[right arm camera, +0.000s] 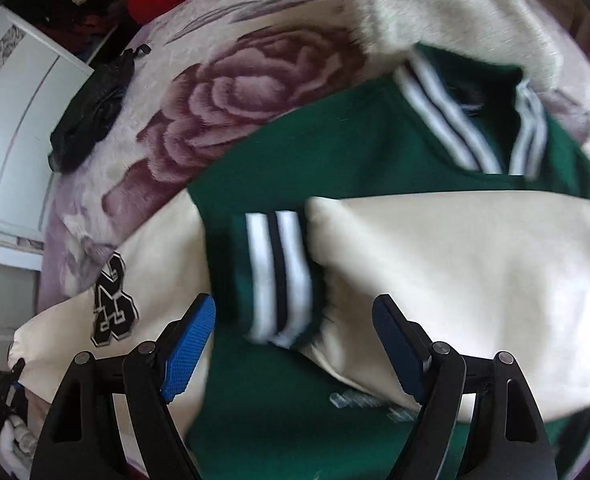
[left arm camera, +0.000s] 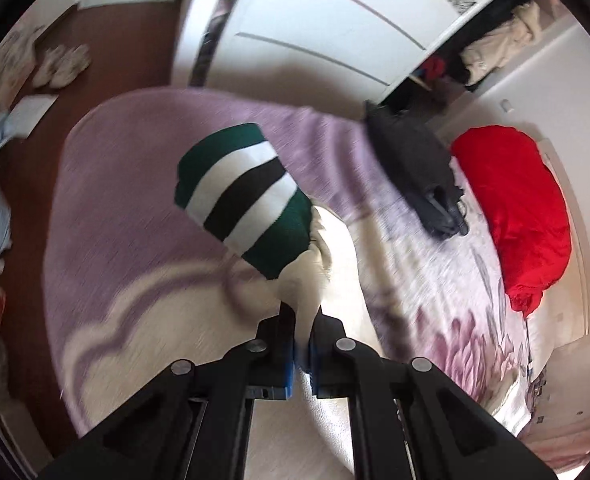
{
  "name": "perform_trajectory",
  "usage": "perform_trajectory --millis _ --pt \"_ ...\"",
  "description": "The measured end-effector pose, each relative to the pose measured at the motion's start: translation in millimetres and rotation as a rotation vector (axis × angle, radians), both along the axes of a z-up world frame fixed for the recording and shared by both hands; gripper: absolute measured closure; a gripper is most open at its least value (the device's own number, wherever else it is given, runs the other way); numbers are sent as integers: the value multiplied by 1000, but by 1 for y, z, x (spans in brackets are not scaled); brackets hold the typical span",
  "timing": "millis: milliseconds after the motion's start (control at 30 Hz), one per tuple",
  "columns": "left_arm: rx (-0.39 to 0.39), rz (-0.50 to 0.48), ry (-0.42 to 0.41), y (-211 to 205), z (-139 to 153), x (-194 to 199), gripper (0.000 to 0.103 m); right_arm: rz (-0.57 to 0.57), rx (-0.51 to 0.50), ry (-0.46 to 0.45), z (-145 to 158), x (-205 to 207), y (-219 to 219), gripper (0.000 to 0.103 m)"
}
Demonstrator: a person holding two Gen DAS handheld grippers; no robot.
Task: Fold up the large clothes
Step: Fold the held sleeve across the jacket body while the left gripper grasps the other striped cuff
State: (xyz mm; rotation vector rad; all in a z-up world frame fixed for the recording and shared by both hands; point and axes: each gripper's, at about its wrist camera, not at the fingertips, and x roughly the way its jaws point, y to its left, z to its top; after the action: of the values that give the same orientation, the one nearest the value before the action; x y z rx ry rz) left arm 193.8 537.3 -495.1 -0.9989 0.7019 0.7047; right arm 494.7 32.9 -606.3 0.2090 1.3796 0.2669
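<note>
A green varsity jacket with cream sleeves lies on a flowered bed blanket. One cream sleeve is folded across its body, its striped cuff between my open right gripper's blue pads, apart from both. The other cream sleeve, with a number patch, extends left. My left gripper is shut on that cream sleeve and holds it up, its green, white and black striped cuff hanging over the blanket.
A black garment and a red garment lie on the bed's far side. A white wardrobe door stands beyond the bed. Shoes and papers lie on the brown floor to the left.
</note>
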Motion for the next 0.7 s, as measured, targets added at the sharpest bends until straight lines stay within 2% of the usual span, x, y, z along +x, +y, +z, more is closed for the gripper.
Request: perform_trajectory --millis 67,133,200,300,333,367,400,433,467,500,567,633,700 --pt "21 -23 -5 2 6 14 100 6 48 106 -37 13 22 20" --pt "64 -57 -1 -9 20 23 100 24 71 174 -59 18 39 19" --pt "115 -92 9 -19 33 26 100 48 54 154 -49 19 42 20" --pt "193 -139 37 -30 45 28 100 94 -79 26 -18 11 41 20" --pt "211 -151 45 -33 46 29 100 120 -136 13 -19 10 45 20" --pt "223 -158 52 -35 46 30 100 148 -171 39 -27 11 51 25" --pt "233 -163 62 -37 46 31 100 170 -199 63 -38 14 57 36" --pt "235 -167 69 -39 46 31 100 178 -269 59 -47 17 62 67" --pt "238 -166 74 -40 46 34 100 184 -267 41 -51 19 65 97" --pt "242 -167 77 -41 47 33 100 194 -294 30 -51 21 73 97" --pt "252 -170 80 -42 49 35 100 215 -309 -63 -30 19 92 97" --pt "256 -170 87 -43 49 36 100 265 -261 -128 -7 10 113 97" --pt "256 -169 94 -43 49 38 100 325 -216 -134 -2 1 133 98"
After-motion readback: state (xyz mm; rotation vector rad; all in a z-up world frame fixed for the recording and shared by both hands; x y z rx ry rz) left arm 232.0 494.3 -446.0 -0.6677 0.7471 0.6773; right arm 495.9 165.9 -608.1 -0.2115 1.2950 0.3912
